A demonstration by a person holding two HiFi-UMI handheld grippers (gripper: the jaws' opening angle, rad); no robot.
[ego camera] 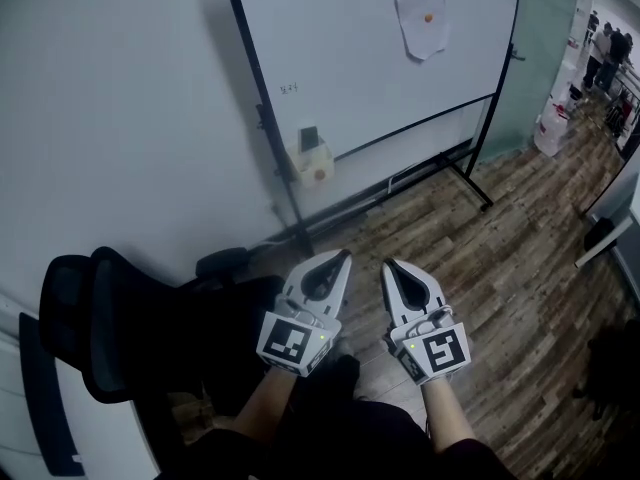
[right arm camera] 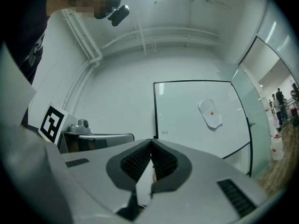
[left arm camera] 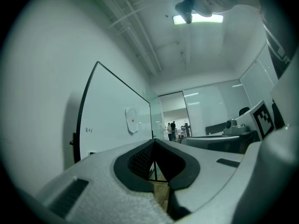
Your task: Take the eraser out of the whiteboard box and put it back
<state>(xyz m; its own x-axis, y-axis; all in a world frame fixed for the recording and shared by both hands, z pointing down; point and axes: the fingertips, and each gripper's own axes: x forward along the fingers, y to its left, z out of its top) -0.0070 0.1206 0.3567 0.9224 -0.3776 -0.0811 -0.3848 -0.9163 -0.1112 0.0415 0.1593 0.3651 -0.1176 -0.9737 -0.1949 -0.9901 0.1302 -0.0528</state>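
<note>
A small cream box [ego camera: 316, 164] hangs at the lower left corner of the whiteboard [ego camera: 380, 48], by its black stand post. A dark eraser [ego camera: 309, 136] stands up out of the box. My left gripper [ego camera: 340, 256] and right gripper [ego camera: 392, 266] are side by side low in the head view, well short of the box and pointing toward the board. Both are shut with nothing between the jaws. In the left gripper view the gripper [left arm camera: 154, 142] points past the whiteboard [left arm camera: 117, 120]. In the right gripper view the gripper [right arm camera: 152, 142] sits under the whiteboard [right arm camera: 201, 115].
A black office chair [ego camera: 100, 328] stands at my left, against the white wall. A white sheet with an orange magnet [ego camera: 421, 13] is stuck on the board. The board's stand feet [ego camera: 470, 180] reach onto the wood floor. A white bag [ego camera: 548, 133] and people [ego camera: 605, 43] are far right.
</note>
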